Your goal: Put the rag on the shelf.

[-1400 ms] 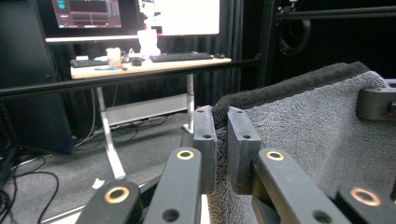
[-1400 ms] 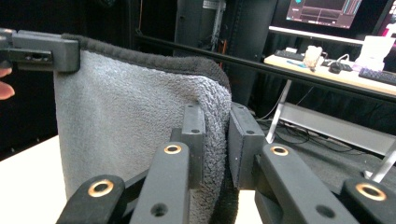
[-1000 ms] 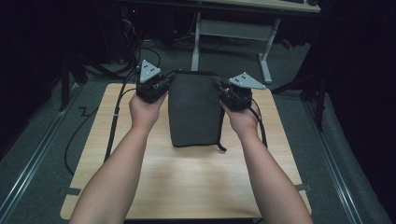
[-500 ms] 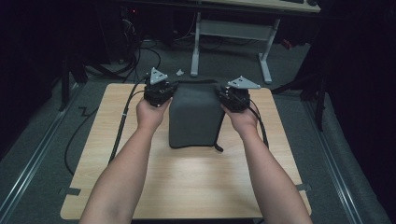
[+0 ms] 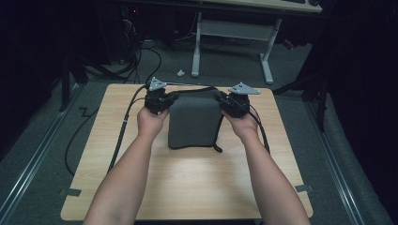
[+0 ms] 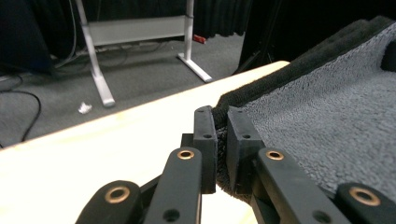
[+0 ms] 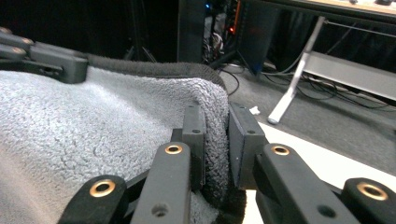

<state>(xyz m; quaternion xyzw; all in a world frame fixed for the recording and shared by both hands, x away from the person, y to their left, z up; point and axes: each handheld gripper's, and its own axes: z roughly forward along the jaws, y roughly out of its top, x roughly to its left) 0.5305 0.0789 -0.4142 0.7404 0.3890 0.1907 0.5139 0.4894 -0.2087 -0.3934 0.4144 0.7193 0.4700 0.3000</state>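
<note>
Two grippers pinch the far corners of a grey towel: the left gripper clamps its left far corner, the right gripper its right. Between them the cloth spans, its near end lying on the tabletop.

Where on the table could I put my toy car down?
The light wooden table is bare near its front edge, between the person's forearms, and along its left and right sides. The far middle is crowded: the dark grey fleece cloth lies there, pinched by the left tool and right tool.
</note>
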